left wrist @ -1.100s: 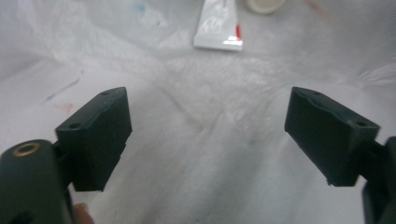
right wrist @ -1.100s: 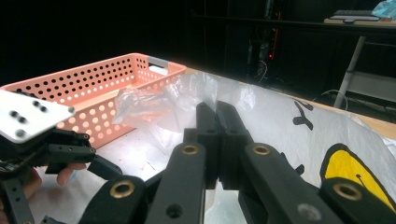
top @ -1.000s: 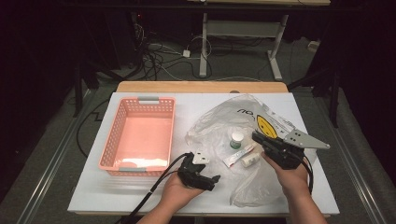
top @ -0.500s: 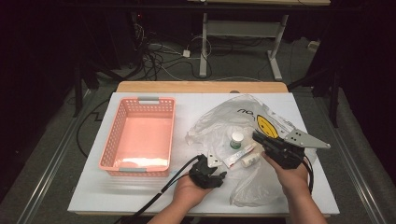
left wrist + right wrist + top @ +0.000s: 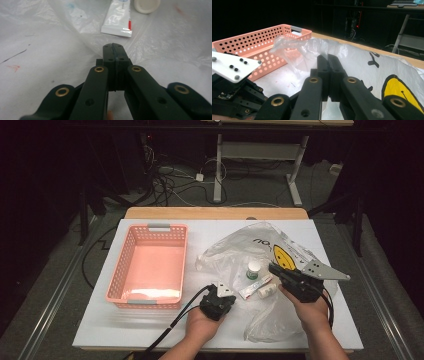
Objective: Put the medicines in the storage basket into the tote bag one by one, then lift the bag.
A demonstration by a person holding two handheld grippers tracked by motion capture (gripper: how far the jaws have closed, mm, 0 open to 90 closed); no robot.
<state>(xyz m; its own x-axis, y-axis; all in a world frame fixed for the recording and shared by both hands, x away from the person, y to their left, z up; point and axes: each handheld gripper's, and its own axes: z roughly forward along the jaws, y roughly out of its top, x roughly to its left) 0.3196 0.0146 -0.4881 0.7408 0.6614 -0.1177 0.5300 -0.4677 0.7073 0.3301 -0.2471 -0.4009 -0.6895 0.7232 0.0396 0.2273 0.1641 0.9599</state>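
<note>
— Inside the clear plastic bag (image 5: 235,251)?
— A white toothpaste tube (image 5: 254,288), a white-capped bottle (image 5: 254,269) just behind it, and a small white piece (image 5: 267,291) beside the tube. Lying crumpled on the right half of the white table (image 5: 125,330), smiley print upward.
— And the pink basket (image 5: 150,228)?
— Bare inside, standing left of the bag.
— Jaws?
— Right gripper (image 5: 327,60): pressed together, pinching a fold of the bag's film that stands up from the tips. Left gripper (image 5: 113,48): pressed together too, tips at the bag's near edge, pointing toward the tube.
— Holding film there as well?
— Cannot tell; too blurred at the tips.
— Anything else hard to read?
— Bottle cut off at the top of the left gripper view; print on tube and bag illegible.
— Changed since a second ago?
— Left gripper shifted right, closer to the bag. Right gripper unmoved, bag and basket as before.
</note>
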